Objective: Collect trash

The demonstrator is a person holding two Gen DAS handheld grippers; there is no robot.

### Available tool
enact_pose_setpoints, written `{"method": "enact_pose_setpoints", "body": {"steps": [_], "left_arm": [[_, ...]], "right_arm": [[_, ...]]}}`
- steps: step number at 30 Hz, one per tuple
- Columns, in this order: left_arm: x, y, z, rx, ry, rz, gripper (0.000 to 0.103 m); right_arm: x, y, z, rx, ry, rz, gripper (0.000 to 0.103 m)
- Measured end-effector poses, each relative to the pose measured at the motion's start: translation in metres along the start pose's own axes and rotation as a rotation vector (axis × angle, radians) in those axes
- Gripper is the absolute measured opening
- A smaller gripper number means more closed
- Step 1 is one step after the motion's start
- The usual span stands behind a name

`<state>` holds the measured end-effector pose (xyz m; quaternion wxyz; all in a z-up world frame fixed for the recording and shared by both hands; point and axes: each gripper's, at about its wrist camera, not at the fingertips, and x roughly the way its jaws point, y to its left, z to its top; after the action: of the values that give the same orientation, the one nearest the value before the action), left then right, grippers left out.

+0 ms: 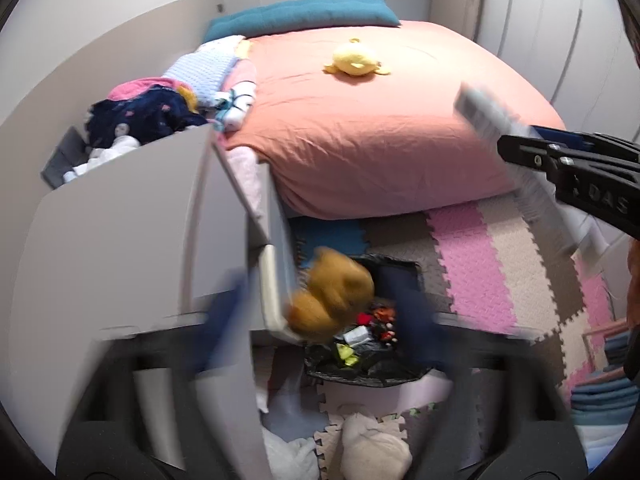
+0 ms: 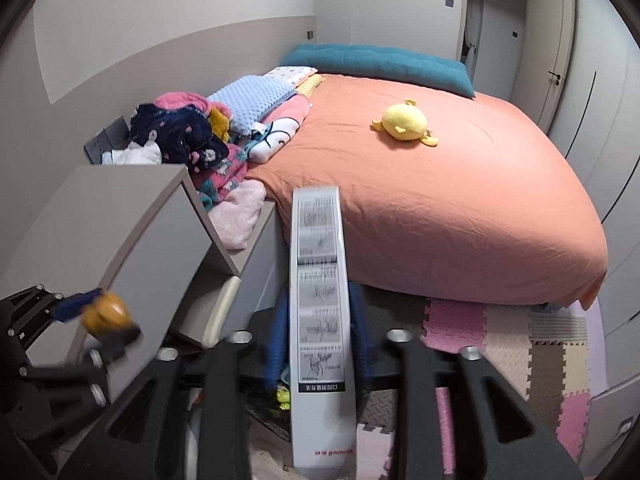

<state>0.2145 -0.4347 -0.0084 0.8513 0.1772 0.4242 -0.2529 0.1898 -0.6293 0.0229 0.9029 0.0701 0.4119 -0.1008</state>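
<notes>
My right gripper point(image 2: 318, 344) is shut on a long white printed box point(image 2: 320, 312), held upright over the floor by the bed; it also shows in the left wrist view point(image 1: 492, 120) at the right. My left gripper point(image 1: 320, 320) is open with blurred blue fingers. A crumpled brown piece point(image 1: 332, 296) hangs between them above the black-lined trash bin point(image 1: 400, 380), apparently loose. The right wrist view shows the brown piece point(image 2: 106, 312) at the left gripper's tip. The bin holds several wrappers.
A grey nightstand point(image 1: 120, 232) with an open drawer stands at the left. The bed with an orange cover point(image 2: 440, 200) and a yellow plush point(image 2: 404, 122) lies ahead. Clothes point(image 2: 180, 136) are piled beside it. Foam puzzle mats point(image 1: 500, 280) cover the floor.
</notes>
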Motion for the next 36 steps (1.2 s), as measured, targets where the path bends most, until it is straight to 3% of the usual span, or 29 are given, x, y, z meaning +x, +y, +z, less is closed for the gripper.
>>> {"method": "enact_pose_setpoints", "body": {"steps": [2,5,12,36], "left_arm": [[-0.007,0.004,-0.003,0.003,-0.041,0.031,0.097],[-0.012,0.012,-0.005,-0.016,-0.043,0.066,0.097],[-0.019,0.024,-0.007,-0.04,-0.046,0.057,0.097],[-0.024,0.032,-0.007,-0.058,-0.06,0.03,0.097]], "right_arm": [[-0.004,0.001,0.003,0.011,-0.047,-0.038,0.1],[-0.007,0.001,0.007,0.026,-0.058,-0.072,0.1],[-0.01,0.003,0.007,0.039,-0.062,-0.094,0.1],[-0.02,0.01,0.004,0.037,-0.067,-0.091,0.1]]}}
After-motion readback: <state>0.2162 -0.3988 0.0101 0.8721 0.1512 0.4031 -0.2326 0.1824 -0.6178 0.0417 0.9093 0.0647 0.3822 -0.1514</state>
